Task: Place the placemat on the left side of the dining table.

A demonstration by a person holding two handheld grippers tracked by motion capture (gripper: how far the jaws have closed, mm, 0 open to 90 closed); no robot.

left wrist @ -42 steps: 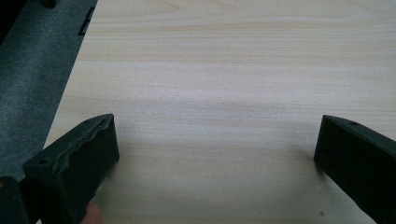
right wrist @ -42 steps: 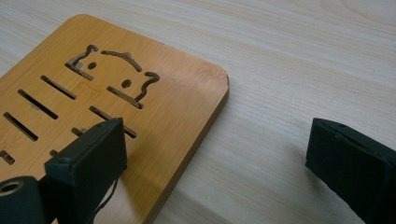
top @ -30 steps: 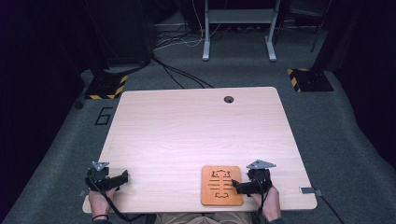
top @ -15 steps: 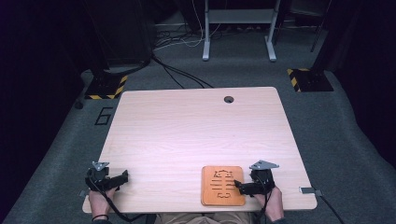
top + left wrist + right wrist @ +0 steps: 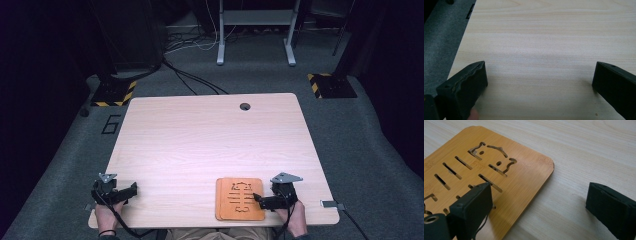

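Note:
An orange wooden board (image 5: 240, 198) with a cut-out animal face and slots lies flat near the table's front edge, right of centre. My right gripper (image 5: 261, 201) sits at the board's right edge. In the right gripper view it (image 5: 540, 188) is open, with one jaw over the board (image 5: 506, 177) and the other over bare table. My left gripper (image 5: 131, 191) rests at the front left of the table. In the left gripper view it (image 5: 540, 66) is open, with only the tabletop between its jaws.
The pale wood table (image 5: 210, 140) has a dark cable hole (image 5: 244, 106) near its far edge. A small metal clip (image 5: 332, 204) sticks out at the front right edge. Cables, desk legs and yellow-black striped bases (image 5: 330, 85) stand on the grey floor beyond.
More of the board's right side shows now than a second ago; the right gripper has shifted slightly at that edge. The left gripper has not moved.

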